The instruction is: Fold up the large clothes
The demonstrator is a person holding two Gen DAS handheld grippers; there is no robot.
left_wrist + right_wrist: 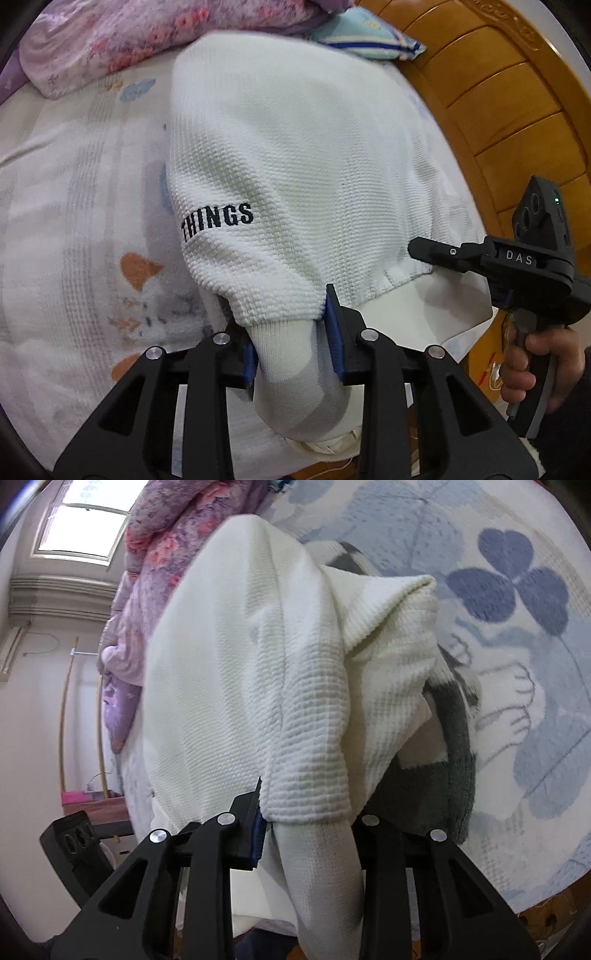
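Observation:
A white waffle-knit sweater (pixel 295 166) with black lettering "THINGS" lies stretched over the bed. My left gripper (pixel 293 347) is shut on its ribbed hem, which hangs down between the blue pads (pixel 334 332). My right gripper (pixel 421 249) shows at the right of the left wrist view, held by a hand, its fingers at the sweater's hem corner. In the right wrist view the right gripper (pixel 306 834) is shut on the ribbed hem of the same sweater (pixel 240 664), which drapes over the jaws and hides the right finger.
The bed has a white blanket with blue and orange patterns (pixel 85 229). A purple floral quilt (pixel 129 37) is bunched at the far side. A wooden headboard (pixel 517 122) stands at the right. A grey knit garment (pixel 454 775) lies under the sweater.

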